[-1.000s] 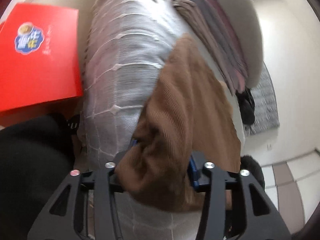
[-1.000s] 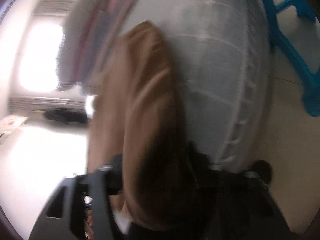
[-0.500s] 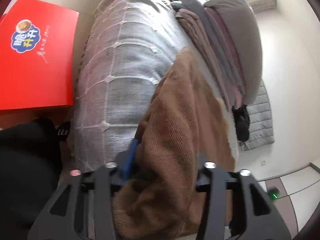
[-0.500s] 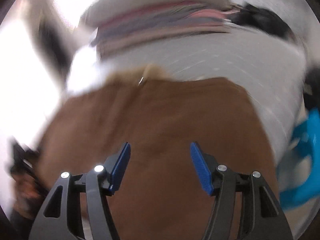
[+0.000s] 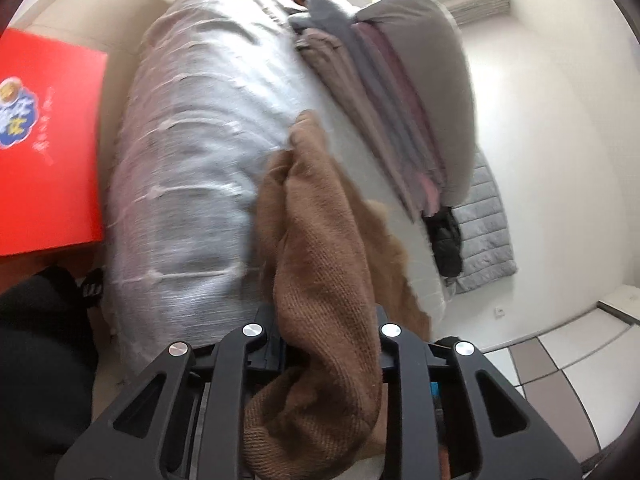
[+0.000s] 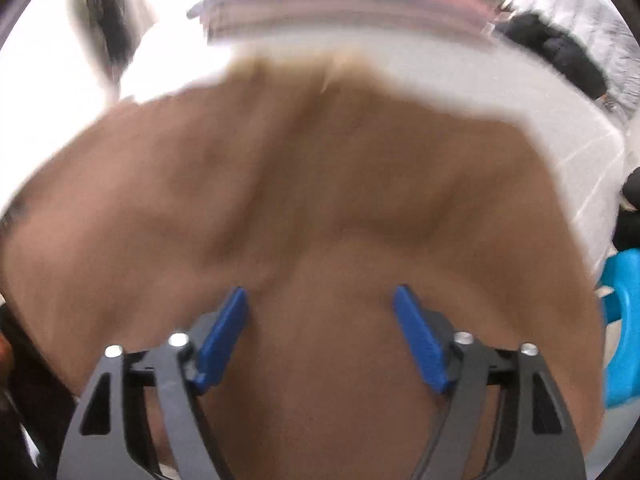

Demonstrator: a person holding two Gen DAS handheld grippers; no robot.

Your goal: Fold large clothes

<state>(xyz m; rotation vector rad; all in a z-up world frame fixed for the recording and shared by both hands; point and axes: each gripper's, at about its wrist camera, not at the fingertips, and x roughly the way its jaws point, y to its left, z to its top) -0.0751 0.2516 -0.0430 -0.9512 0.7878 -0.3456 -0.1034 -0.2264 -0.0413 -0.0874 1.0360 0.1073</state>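
Brown garment (image 5: 320,264) lifted; left jaws clamp it.

- A brown garment (image 5: 320,272) in a ribbed knit, plain with no print.
- A bed cover (image 5: 192,160) in pale grey, crossed by thin white lines that form a grid.
- A stack of folded clothes (image 5: 400,92) in bands of grey, taupe, mauve and pink.
- A bright red box (image 5: 48,152) with a blue, white and yellow logo.
- A grey quilted item (image 5: 486,220) beside something black.
- Black gripper frames with blue pads (image 6: 420,340).
- A bright blue plastic item (image 6: 624,320).
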